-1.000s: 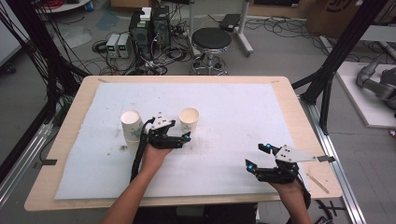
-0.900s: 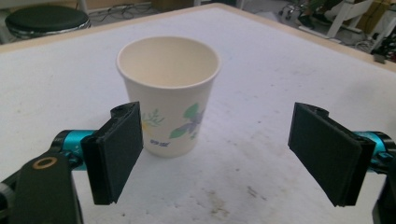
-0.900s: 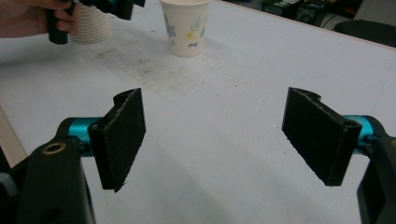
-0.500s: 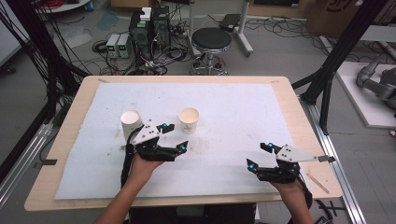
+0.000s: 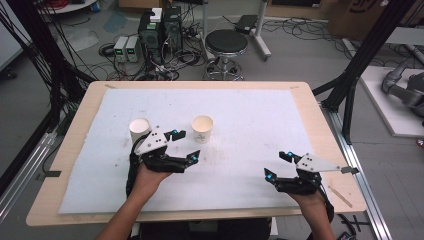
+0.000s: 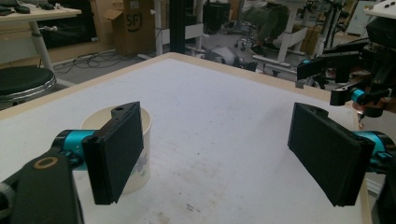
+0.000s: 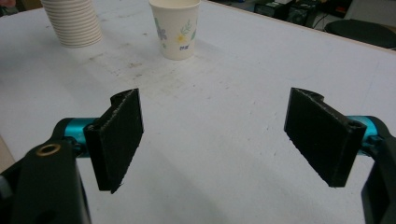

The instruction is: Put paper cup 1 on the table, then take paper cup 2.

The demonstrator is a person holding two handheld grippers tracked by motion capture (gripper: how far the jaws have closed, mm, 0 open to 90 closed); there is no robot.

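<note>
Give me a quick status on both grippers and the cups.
Left gripper open, empty, beside single paper cup. Right gripper open, jaws just widened, empty. Cup stack upright. Nothing in between.

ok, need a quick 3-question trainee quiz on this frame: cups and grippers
1. True or false: the left gripper is shut on the single paper cup.
2. What stands at the far left of the white mat: A) a stack of paper cups, B) a bottle, C) a bowl?
3. Is anything between the jaws of the right gripper?

Key: 1 false, open and beside it. 2 A. 3 No, open over bare mat.
</note>
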